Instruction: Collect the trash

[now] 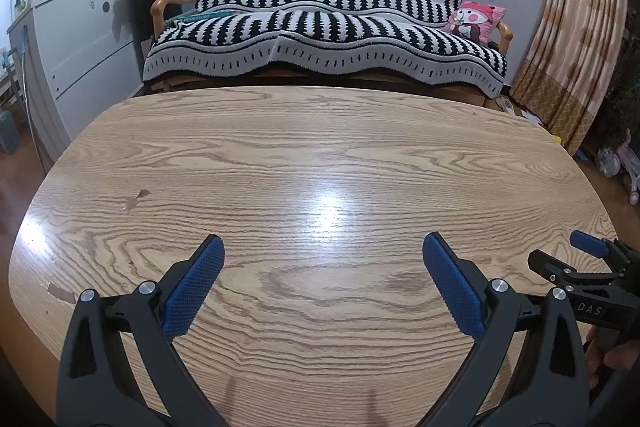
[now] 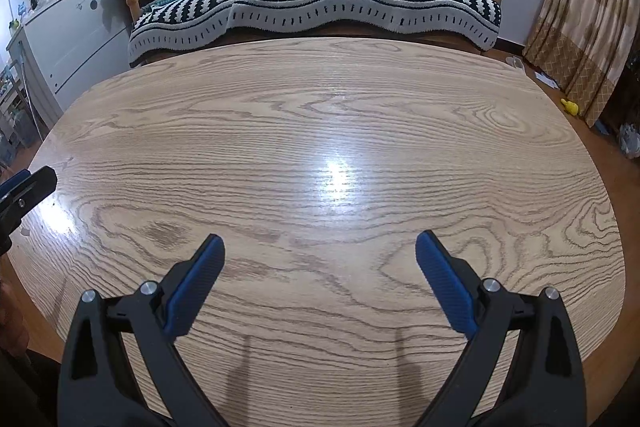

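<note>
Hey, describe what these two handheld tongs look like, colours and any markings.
The left tongs and the right tongs match: black plastic arms with triangular cut-outs, silver round pivot screws, and textured blue pads on the fingers. Seen from the left camera, the right unit bears white "DAS" lettering.

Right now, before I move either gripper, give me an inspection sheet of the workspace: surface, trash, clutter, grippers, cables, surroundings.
Surface: wooden table, glossy with glare, a small mark left of centre and a chipped spot at the left edge.
Job's things: nothing seen; no trash on the tabletop in either view.
Clutter: nothing seen on the table.
Grippers: left gripper open, over the near edge; right gripper open, beside it, both empty.
Cables: nothing seen.
Surroundings: sofa under a striped cover behind the table, pink cushion at its right end, white cabinet on the left, curtain on the right, small items on the floor by the curtain.
</note>
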Demonstrator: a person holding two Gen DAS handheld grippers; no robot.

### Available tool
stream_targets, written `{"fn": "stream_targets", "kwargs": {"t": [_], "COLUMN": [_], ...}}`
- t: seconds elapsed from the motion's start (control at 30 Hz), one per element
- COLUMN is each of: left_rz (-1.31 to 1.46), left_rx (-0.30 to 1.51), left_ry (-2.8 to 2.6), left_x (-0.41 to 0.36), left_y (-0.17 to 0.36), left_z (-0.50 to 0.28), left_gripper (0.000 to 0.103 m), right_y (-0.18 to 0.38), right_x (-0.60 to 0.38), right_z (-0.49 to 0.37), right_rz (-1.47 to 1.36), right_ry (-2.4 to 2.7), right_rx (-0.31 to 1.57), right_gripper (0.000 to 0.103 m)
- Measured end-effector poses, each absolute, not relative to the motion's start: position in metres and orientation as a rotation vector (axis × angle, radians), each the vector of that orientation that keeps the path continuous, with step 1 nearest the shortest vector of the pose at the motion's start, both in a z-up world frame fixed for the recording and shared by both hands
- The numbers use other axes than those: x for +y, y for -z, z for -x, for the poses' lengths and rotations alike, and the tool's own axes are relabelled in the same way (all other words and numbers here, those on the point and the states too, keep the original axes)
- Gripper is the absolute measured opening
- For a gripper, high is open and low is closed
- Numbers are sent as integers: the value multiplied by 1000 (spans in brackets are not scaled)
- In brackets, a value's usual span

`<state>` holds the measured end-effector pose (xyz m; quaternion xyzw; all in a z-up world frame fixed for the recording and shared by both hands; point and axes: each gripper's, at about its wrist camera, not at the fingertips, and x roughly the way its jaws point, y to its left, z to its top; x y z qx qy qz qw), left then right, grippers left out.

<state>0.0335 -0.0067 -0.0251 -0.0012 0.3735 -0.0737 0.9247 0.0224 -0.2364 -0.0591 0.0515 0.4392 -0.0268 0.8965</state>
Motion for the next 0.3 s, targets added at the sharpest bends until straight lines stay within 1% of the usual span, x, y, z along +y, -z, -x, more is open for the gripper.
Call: {"fn": "stream_targets", "kwargs": {"t": [0.3], "left_rz": [18], "left_rx": [778], "left_ry": [141], "left_x": [-2], "left_y": [27], "left_z": [-36], "left_gripper": [96], "right_y": [60], "right_x": [-245], "right_z": [-23], "right_rz": [-113], "right_ry": [63], "right_rx": [910], "right_gripper": [93]}}
